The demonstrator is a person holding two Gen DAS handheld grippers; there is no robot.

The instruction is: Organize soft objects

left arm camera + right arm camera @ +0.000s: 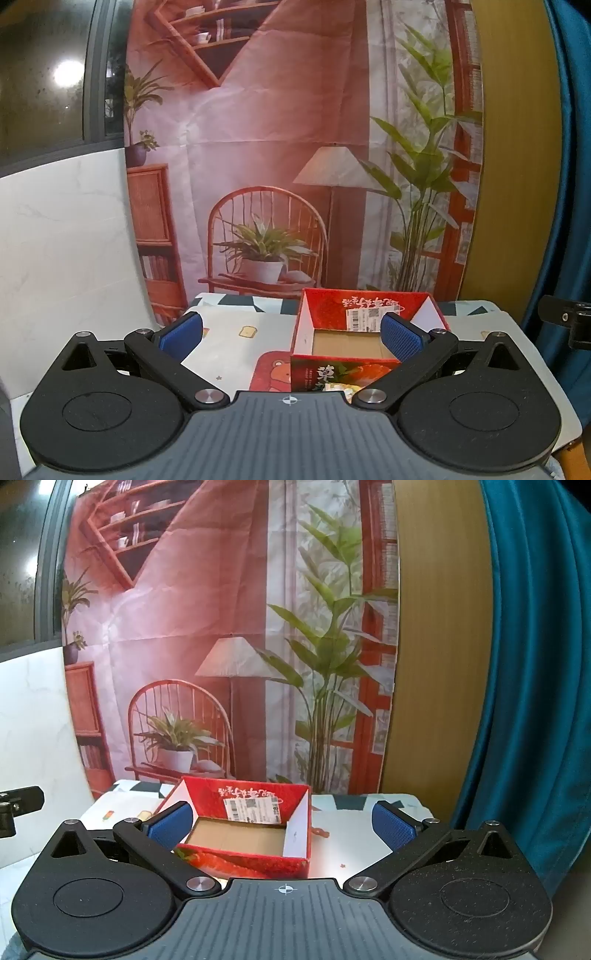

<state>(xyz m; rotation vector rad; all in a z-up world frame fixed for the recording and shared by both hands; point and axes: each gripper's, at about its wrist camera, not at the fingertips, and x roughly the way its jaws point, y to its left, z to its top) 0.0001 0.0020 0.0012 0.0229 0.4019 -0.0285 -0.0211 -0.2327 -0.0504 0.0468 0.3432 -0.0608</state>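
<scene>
Over at 12 o'clock sits the empty red box [243, 830]; left gripper [291, 334] and right gripper [282, 821] both spread wide, holding nothing; careless reach could shove that light box.

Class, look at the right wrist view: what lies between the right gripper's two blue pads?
The right gripper is open. Between its blue pads show the open red cardboard box, cardboard floor bare, and bare white tablecloth.
</scene>
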